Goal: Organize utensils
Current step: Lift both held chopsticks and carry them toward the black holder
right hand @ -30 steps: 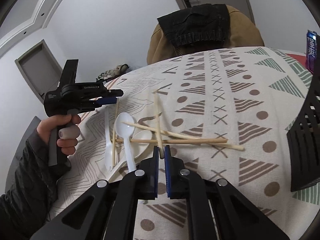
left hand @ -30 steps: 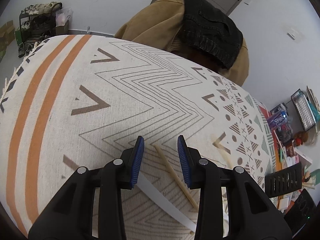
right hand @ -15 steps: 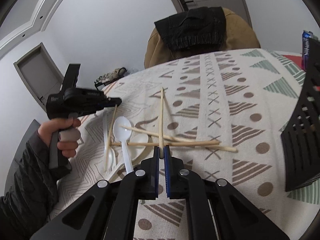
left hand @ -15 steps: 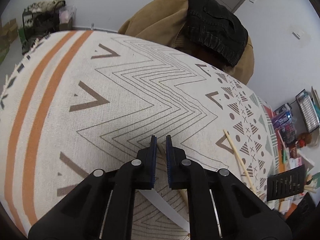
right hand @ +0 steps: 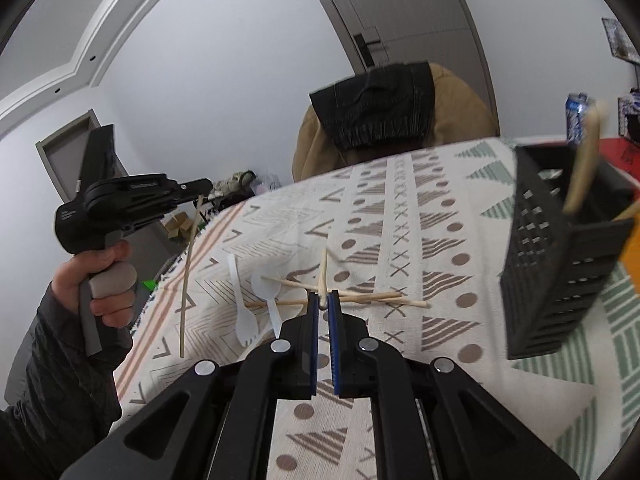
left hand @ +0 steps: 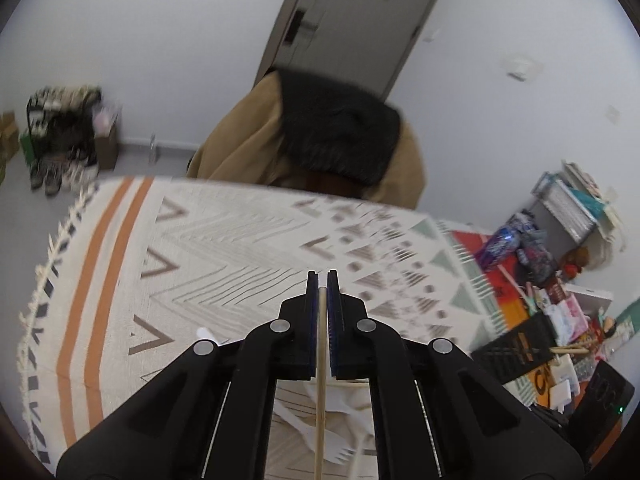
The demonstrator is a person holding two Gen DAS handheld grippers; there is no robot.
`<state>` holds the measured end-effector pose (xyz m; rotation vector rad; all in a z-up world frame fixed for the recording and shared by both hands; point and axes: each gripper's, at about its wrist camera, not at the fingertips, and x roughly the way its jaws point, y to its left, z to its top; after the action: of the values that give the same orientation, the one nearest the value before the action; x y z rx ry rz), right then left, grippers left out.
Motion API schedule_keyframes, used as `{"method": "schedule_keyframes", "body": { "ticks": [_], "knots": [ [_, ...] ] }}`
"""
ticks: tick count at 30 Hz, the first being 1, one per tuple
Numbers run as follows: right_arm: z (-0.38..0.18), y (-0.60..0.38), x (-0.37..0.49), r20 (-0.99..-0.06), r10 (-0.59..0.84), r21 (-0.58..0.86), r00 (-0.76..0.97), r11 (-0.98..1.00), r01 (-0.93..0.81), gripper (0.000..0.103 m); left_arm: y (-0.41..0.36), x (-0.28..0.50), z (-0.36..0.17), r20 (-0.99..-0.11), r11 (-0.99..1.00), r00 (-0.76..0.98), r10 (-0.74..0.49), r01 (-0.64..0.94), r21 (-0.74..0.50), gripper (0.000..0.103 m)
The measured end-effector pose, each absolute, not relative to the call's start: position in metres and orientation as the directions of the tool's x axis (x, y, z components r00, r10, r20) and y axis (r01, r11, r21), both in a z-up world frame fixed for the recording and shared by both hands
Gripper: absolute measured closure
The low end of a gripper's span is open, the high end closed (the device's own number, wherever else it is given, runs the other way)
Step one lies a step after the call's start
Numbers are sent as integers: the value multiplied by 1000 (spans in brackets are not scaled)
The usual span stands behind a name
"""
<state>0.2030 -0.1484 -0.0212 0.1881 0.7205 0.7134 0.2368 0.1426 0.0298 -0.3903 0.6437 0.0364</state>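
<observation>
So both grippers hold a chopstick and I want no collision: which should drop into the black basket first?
Right gripper: the basket stands close beside it, while the left gripper holds its chopstick across the table.

A lived-in home room: a patterned cloth covers the bench, a jacket-draped chair stands at its far edge, a shoe rack (cluttered) lines the wall beside a grey door.

1. The chopstick in the left gripper runs off the bottom edge.
2. The tablecloth pattern is blurred.
3. The black basket hides the lower ends of its wooden sticks.
</observation>
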Motion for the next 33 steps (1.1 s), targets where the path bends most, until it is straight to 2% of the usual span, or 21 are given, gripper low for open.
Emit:
{"method": "schedule_keyframes", "body": {
  "ticks": [10,28,33],
  "knots": [
    [32,-194,179,-431,648,368,628,762,-533,97,85,199,95,-448,968,889,-93,-24,-248,98],
    [132,-279,138,-301,545,267,782,836,-480,97,10,192,142,-304,955,924,-231,155,-255,98],
    [144,-298,127,-301,505,243,809,861,-447,97,-9,198,146,-291,945,918,-268,193,-263,98]
  ]
}}
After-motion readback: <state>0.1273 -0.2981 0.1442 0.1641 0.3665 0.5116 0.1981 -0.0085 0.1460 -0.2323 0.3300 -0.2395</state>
